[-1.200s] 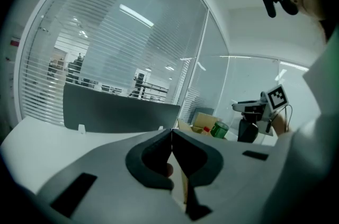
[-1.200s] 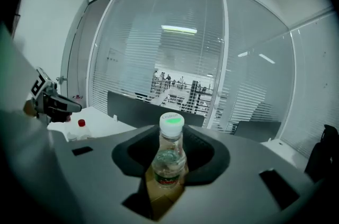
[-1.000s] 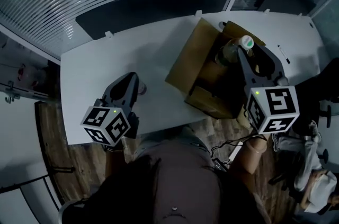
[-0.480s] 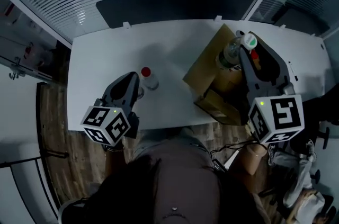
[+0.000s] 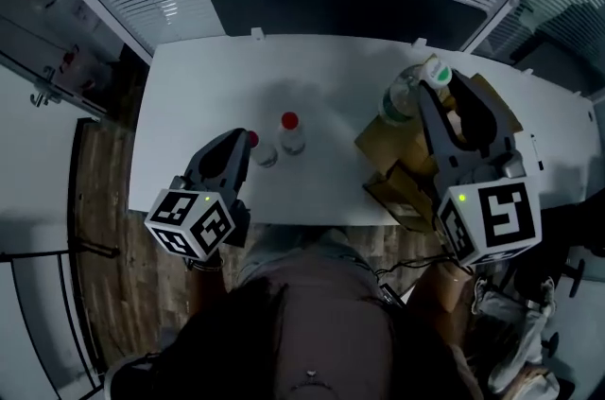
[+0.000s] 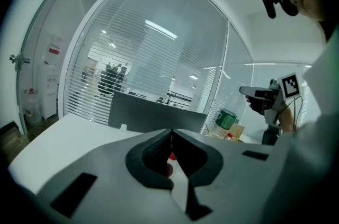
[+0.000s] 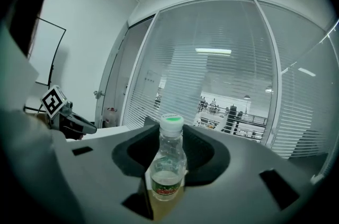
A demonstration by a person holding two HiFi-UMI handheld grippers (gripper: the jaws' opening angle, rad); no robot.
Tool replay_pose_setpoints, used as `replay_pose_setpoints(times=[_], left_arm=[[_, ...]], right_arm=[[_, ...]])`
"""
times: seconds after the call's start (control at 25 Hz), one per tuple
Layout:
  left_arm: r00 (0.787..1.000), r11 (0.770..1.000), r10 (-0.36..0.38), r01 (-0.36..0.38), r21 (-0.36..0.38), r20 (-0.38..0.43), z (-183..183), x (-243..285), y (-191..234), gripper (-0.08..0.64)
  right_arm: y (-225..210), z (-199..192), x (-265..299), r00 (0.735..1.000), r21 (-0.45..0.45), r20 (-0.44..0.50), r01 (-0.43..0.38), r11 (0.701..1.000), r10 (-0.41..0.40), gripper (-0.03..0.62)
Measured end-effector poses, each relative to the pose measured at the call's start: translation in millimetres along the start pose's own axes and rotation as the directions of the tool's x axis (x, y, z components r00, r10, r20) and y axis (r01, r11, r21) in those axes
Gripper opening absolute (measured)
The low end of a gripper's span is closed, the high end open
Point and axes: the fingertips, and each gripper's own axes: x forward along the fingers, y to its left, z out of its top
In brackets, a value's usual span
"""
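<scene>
My right gripper (image 5: pixel 437 91) is shut on a clear bottle with a green cap (image 5: pixel 405 95), held upright above the table's right part; in the right gripper view the bottle (image 7: pixel 169 159) stands between the jaws of the right gripper (image 7: pixel 170 137). My left gripper (image 5: pixel 242 141) hangs over the table's near left, its jaws closed together and empty, as the left gripper view shows (image 6: pixel 172 134). Two small red-capped bottles (image 5: pixel 291 132) (image 5: pixel 262 149) stand on the white table (image 5: pixel 189 95) just beyond its tips.
An open cardboard box (image 5: pixel 416 157) sits at the table's right near edge, below the right gripper. A dark screen panel (image 5: pixel 340 6) runs along the far edge, with glass walls and blinds behind. Wooden floor (image 5: pixel 104 228) lies to the left.
The right gripper has carried the green-capped bottle up and leftward away from the box. The two red-capped bottles have come into view by the left gripper, which stays shut.
</scene>
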Motion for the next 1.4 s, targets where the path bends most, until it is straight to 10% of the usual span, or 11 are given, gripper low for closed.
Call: replay_pose_setpoints(times=[0.8, 1.4], left_arm=[[0.978, 0.978, 0.203, -0.201, -0.052, 0.044, -3, -69, 56, 0.009], [0.977, 0.976, 0.215, -0.214, -0.029, 0.016, -7, -84, 73, 0.009]], right_arm=[[71, 16, 51, 0.978, 0.004, 0.056, -0.202, 0.979, 0.201, 0.149], [99, -36, 72, 0.981, 0.097, -0.019, -0.193, 0.976, 0.195, 0.149]])
